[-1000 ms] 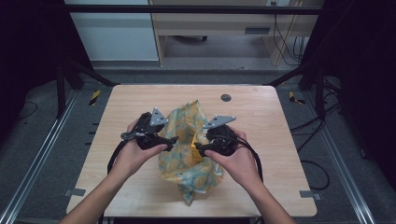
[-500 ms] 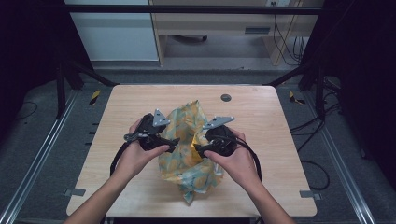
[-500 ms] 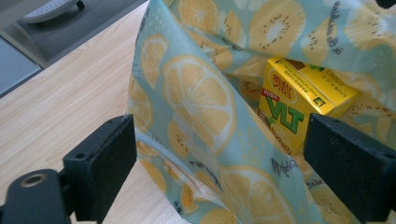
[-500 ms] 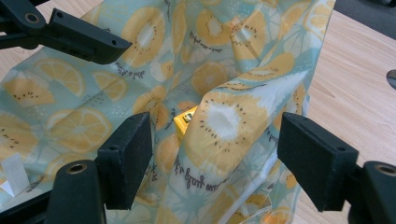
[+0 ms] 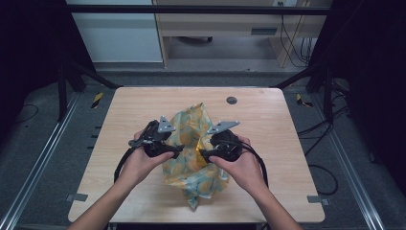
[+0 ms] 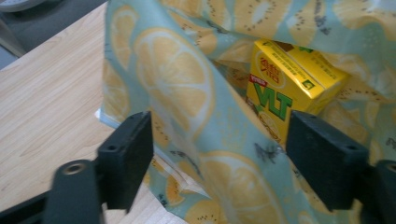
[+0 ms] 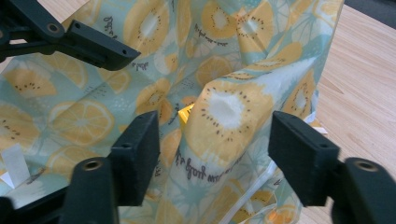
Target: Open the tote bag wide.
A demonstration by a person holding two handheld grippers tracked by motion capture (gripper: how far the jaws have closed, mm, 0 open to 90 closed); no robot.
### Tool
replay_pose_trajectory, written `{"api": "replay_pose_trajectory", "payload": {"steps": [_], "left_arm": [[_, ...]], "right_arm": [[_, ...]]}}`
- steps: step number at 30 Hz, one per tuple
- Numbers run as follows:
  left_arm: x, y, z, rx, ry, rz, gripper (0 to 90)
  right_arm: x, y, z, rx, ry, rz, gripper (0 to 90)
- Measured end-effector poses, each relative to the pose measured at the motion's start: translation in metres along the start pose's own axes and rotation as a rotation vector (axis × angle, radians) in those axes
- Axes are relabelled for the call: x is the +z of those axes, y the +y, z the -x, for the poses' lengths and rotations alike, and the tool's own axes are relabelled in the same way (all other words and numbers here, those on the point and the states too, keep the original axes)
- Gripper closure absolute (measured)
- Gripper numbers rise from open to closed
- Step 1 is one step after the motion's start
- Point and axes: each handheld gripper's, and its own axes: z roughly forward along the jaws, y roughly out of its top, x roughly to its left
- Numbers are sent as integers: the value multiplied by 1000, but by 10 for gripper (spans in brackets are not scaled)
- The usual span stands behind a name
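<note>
High view: the person is holding the left gripper (image 5: 178, 149) and the right gripper (image 5: 203, 154) on opposite sides of a fruit-print fabric bag (image 5: 194, 165) lying near the middle of the wooden table (image 5: 268, 124). By judgement, the two tools are facing each other across the bag so that each can take one side of the mouth and spread it.

Left gripper view: the jaws are standing apart with a fold of the bag (image 6: 187, 116) lying between them; they have just been closing, but the pads are not yet pressing on the cloth. The bag mouth is gaping, and a yellow lemon-tea drink carton (image 6: 292, 88) is sitting inside it, tilted, with one top corner pointing toward the opening.

Right gripper view: the jaws are likewise standing apart and have just been closing, with a raised fold of the bag (image 7: 233, 116) between them, untouched by either pad. A small yellow corner of the carton (image 7: 186, 113) is showing through the gap in the cloth. The left gripper's jaw is reaching in from the upper left.

A dark round grommet (image 5: 231, 100) is sitting in the table's far edge, well apart from the bag.
</note>
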Motion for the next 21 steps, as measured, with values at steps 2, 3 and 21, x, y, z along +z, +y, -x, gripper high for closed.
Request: {"api": "replay_pose_trajectory", "payload": {"steps": [2, 3, 21], "left_arm": [[1, 0, 2, 4, -15, -12, 346], [1, 0, 3, 4, -16, -12, 384], [1, -2, 3, 39, -69, 4, 886]], "right_arm": [[0, 0, 0, -5, 4, -1, 393], [0, 0, -1, -7, 7, 0, 427], [-1, 0, 0, -22, 45, 16, 729]]}}
